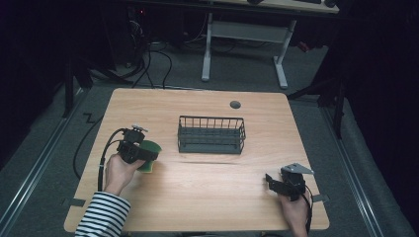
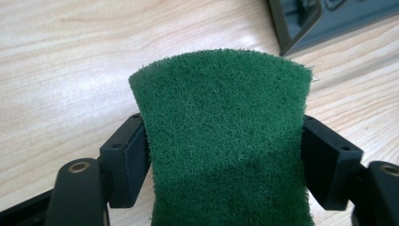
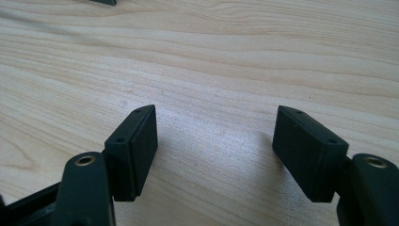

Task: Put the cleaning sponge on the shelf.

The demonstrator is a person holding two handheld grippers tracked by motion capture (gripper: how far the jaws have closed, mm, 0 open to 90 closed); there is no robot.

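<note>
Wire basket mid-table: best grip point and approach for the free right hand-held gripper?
Probably the top rim wire of the wire basket, on its short right end, approached from above. The basket stands upright and open-topped, its thin wire walls fit easily between jaws, and that end faces the open right hand-held gripper. The left hand-held gripper is busy holding the green sponge.

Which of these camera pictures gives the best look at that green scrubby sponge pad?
The left gripper view: the green fibrous scouring pad is close up there, with its rough texture plain, pinched at both sides by the left gripper. The high view shows it as a small green patch beside that gripper, with a yellowish underside. The right gripper view looks at bare wooden table.
</note>
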